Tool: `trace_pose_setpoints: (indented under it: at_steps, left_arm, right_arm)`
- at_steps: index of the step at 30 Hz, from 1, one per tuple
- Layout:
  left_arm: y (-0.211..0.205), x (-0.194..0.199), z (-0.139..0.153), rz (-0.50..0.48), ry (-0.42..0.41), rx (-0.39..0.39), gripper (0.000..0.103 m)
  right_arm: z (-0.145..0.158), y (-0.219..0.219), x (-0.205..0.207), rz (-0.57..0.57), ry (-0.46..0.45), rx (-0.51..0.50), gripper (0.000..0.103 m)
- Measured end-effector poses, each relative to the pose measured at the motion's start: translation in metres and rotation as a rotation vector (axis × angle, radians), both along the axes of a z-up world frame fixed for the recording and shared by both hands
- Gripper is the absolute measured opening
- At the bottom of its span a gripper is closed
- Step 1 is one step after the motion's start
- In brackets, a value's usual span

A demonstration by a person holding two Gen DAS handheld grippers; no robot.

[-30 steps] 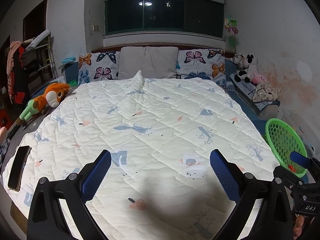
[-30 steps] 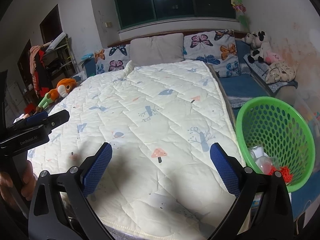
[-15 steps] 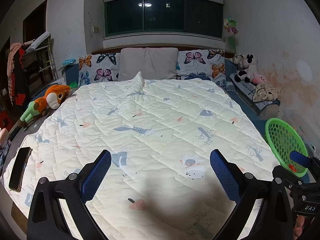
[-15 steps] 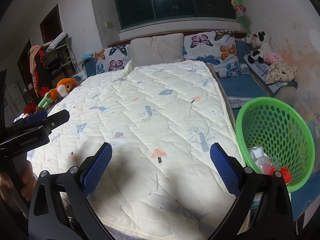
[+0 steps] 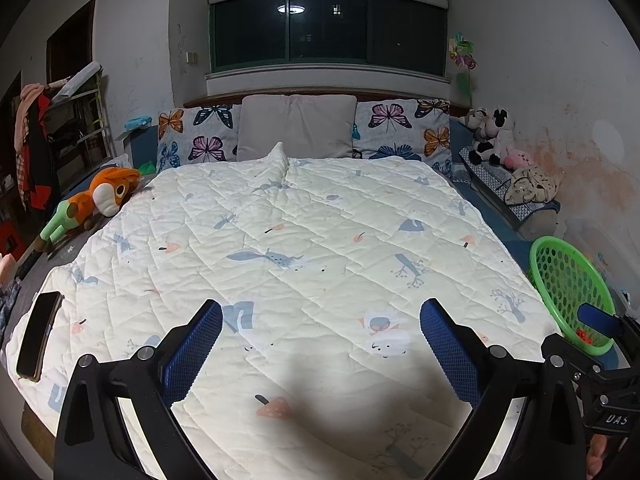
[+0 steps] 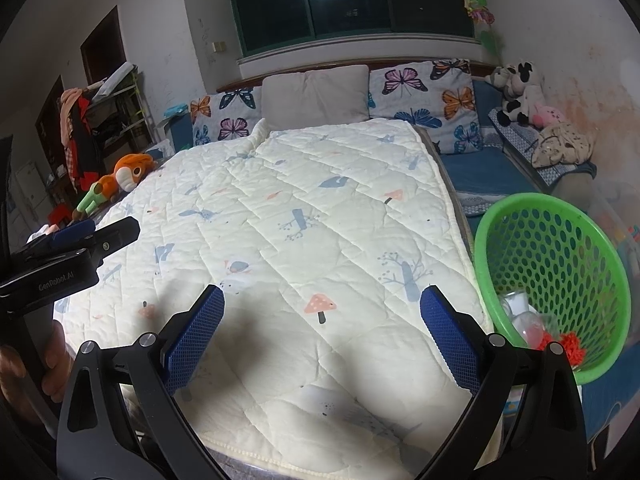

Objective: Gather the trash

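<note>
Two empty grippers, the left gripper (image 5: 321,344) and the right gripper (image 6: 322,330), hang spread wide above a cream quilt (image 5: 320,240), with crumpled trash (image 6: 560,342) lying in a green basket (image 6: 552,264) just right of the bed's near corner.

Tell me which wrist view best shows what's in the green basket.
The right wrist view: the green basket faces the camera, with clear plastic and red scraps inside. The left wrist view catches only its rim at the edge, partly hidden.

A home bedroom: a quilted bed (image 5: 320,248) ahead of the fingers, pillows (image 5: 298,128) and plush toys (image 5: 490,136) beyond.
</note>
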State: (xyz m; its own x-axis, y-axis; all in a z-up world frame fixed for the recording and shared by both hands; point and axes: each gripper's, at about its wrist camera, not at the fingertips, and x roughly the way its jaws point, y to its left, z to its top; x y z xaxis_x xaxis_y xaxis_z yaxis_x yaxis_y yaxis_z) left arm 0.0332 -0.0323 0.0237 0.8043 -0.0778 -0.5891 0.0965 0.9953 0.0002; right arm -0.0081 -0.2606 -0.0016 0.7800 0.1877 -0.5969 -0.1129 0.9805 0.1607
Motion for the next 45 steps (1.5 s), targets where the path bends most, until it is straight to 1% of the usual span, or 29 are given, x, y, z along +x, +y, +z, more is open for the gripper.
trace_pose_setpoints:
  at_steps: [39, 45]
  left_arm:
    - [-0.0002, -0.0001, 0.0002, 0.004, -0.003, 0.004, 0.096]
    - [0.0026, -0.0025, -0.0047, 0.013, -0.009, 0.006, 0.096]
  right_arm:
    - [-0.0048, -0.0004, 0.0002, 0.004, 0.007, 0.000, 0.098]
    - [-0.0051, -0.0007, -0.0001, 0.004, 0.008, 0.000, 0.098]
